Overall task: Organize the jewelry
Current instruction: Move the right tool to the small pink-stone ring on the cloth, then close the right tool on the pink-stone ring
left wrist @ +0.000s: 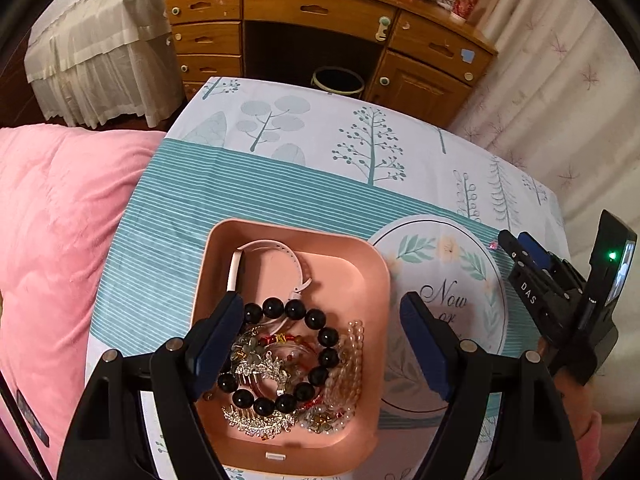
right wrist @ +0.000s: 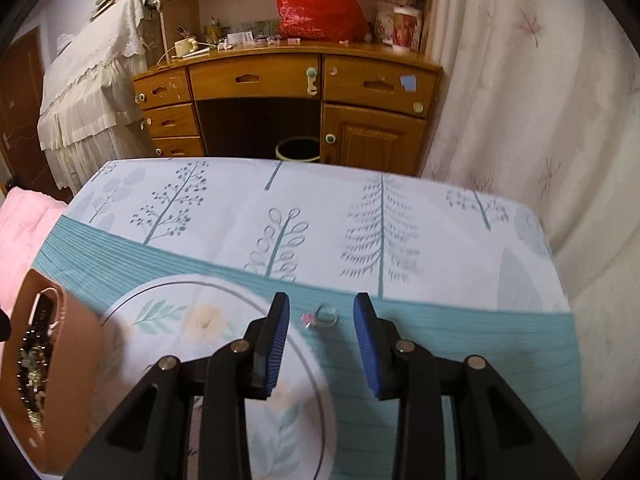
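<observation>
So the right hand-held gripper [right wrist: 321,318] is hanging over the counter [right wrist: 460,360] with its jaws spread wide and nothing between them but air – and the ring [right wrist: 323,316] is sitting dead ahead, basically centred in that gap, just past the blue pads [right wrist: 280,340]. It's a little clear band with a pink stone [right wrist: 307,319], lying flat on the teal striped cloth right beside the edge of the round floral print. The stone is pointing toward the gripper's left finger, so the ring's longer axis is running roughly across the opening, which looks to me like a decent line-up for a straight-in pinch.

The left hand-held gripper [left wrist: 322,344] is also wide open and empty – it's hovering over the pink tray [left wrist: 304,236], where the black bead bracelet [left wrist: 280,354], a rhinestone comb [left wrist: 260,420], a pale band [left wrist: 264,256] and other bits are already piled. The tray is sitting off to the ring's left, so the right hand is clearly the nearer one for this grab. My guess is a tiny flat ring will be fiddly to lift off cloth.
</observation>
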